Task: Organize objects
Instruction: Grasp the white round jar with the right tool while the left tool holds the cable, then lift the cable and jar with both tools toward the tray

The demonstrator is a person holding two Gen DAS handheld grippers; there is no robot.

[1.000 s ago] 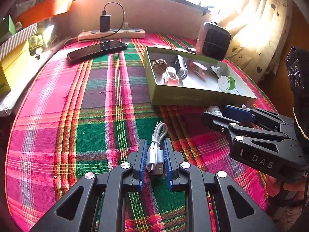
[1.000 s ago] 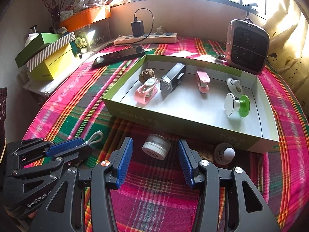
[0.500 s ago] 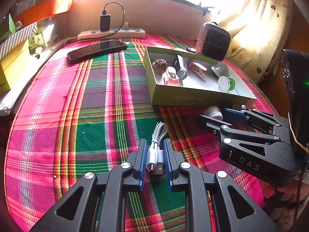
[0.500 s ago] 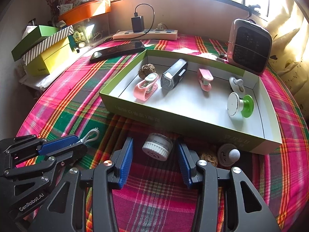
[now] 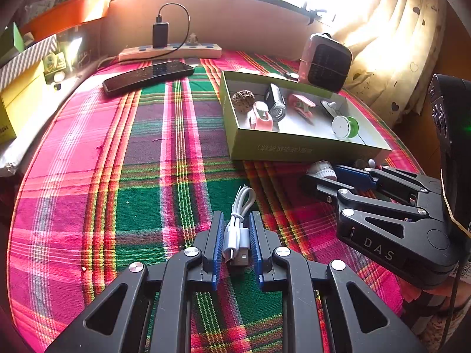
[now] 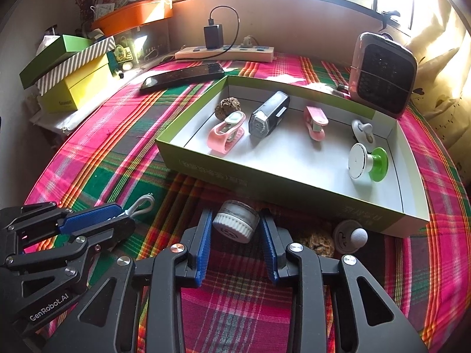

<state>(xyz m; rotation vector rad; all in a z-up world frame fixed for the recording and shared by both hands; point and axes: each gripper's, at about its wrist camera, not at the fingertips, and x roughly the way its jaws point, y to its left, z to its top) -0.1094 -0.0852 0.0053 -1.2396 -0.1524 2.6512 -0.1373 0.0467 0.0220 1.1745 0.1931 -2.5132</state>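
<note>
My left gripper [image 5: 235,229] is shut on a coiled white USB cable [image 5: 238,229] low over the plaid cloth; it also shows in the right wrist view [image 6: 123,214]. My right gripper [image 6: 235,226] has its jaws closed around a small white ribbed-lid jar [image 6: 237,225] on the cloth, just in front of the green box [image 6: 223,176]; the pads look to touch the jar. The box [image 5: 294,150] holds a walnut, a pink clip, a black-and-silver device, a pink stapler, a white hook and a green-and-white spool [image 6: 368,163].
A walnut-like lump [image 6: 319,242] and a grey round knob piece [image 6: 350,235] lie by the box's near right corner. A black phone [image 5: 147,76], power strip [image 5: 170,51] and small heater [image 6: 382,73] stand at the back. Stacked boxes [image 6: 64,73] sit at left.
My right gripper has moved forward and narrowed its jaws around the white jar. My left gripper still holds the cable and has barely moved.
</note>
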